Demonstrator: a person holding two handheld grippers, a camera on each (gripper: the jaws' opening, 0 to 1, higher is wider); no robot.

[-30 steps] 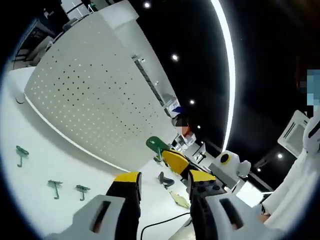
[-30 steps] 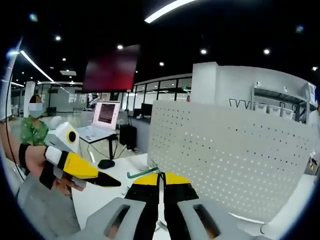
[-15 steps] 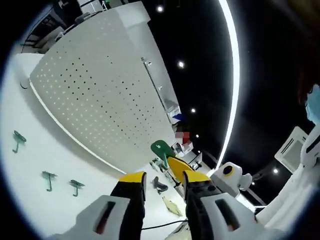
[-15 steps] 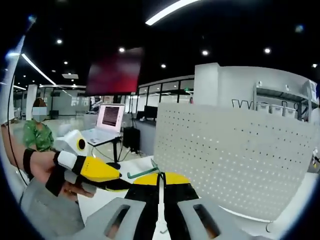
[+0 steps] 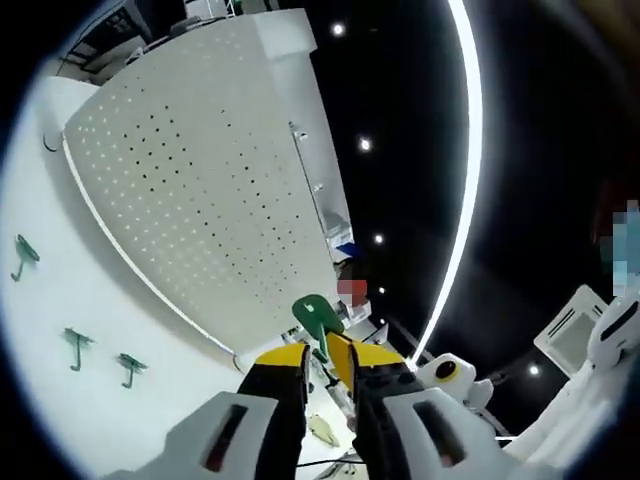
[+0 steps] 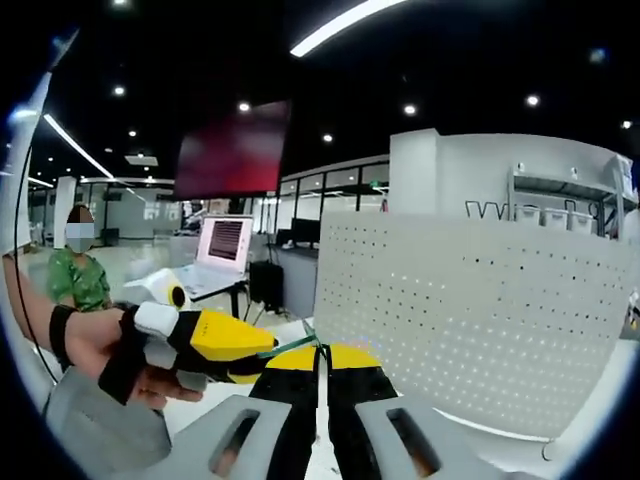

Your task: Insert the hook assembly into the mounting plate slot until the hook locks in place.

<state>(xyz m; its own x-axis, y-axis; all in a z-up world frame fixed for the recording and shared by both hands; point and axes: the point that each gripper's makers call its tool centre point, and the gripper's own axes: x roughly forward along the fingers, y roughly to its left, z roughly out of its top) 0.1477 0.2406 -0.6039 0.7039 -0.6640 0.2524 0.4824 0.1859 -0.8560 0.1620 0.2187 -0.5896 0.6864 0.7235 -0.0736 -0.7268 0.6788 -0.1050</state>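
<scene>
Two tools in play. Right tool [image 6: 321,362] jaws pressed together, pinching a thin green hook [image 6: 292,346] whose stem sticks out to the left of the tips. Left tool [image 5: 327,365] jaws have narrowed since a second ago, now a slim gap; the hook's green rounded end [image 5: 315,316] shows just past its tips, and whether the jaws touch it I cannot tell. In the right gripper view the left tool [image 6: 262,360] has come in from the left, its yellow jaw now right at the hook beside the right tool's tips; earlier it was well apart. A gloved hand [image 6: 120,348] carries it.

Hook looks slim, dark green, flat plate at one end, curved at the other. White perforated plate [image 6: 470,325] stands upright on the white counter [image 5: 60,330], behind and to the right of the right tool's tips; hook is near its left edge, not yet in a hole. Three more green hooks [image 5: 73,343] lie on the counter in front of the plate. Laptop [image 6: 225,250] sits in the background left.
</scene>
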